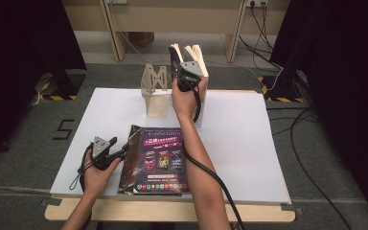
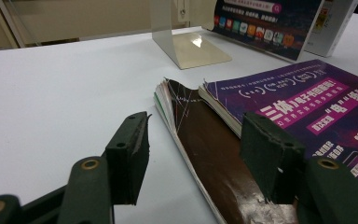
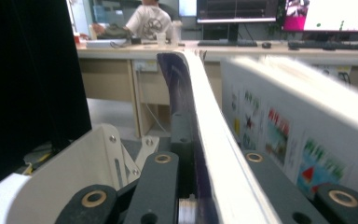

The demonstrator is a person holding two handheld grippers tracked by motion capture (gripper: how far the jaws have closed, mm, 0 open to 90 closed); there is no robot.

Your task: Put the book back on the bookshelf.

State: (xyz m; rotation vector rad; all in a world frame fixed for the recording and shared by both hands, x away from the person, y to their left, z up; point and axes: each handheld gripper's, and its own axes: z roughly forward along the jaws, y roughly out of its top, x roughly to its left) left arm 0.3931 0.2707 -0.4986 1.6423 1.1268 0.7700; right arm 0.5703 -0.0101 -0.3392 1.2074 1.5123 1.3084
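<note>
Two magazines lie stacked flat at the front of the white board: a purple one [image 1: 163,160] [image 2: 307,107] on top of a brown-covered one [image 2: 209,154]. My left gripper [image 1: 124,152] [image 2: 198,158] is open at their left edge, with the brown magazine's spine between its jaws. At the back, my right gripper [image 1: 179,67] [image 3: 196,140] is shut on a thin purple-covered book [image 1: 175,55] [image 3: 200,93] and holds it upright. That book stands between a metal bookend [image 1: 154,91] [image 3: 98,163] and an upright white book [image 1: 199,57] [image 3: 298,130].
The white board [image 1: 249,139] lies on a wooden table, with bare surface to the right and left of the magazines. The bookend's base plate [image 2: 191,46] lies flat on the board. Cables and dark stands lie on the floor around the table.
</note>
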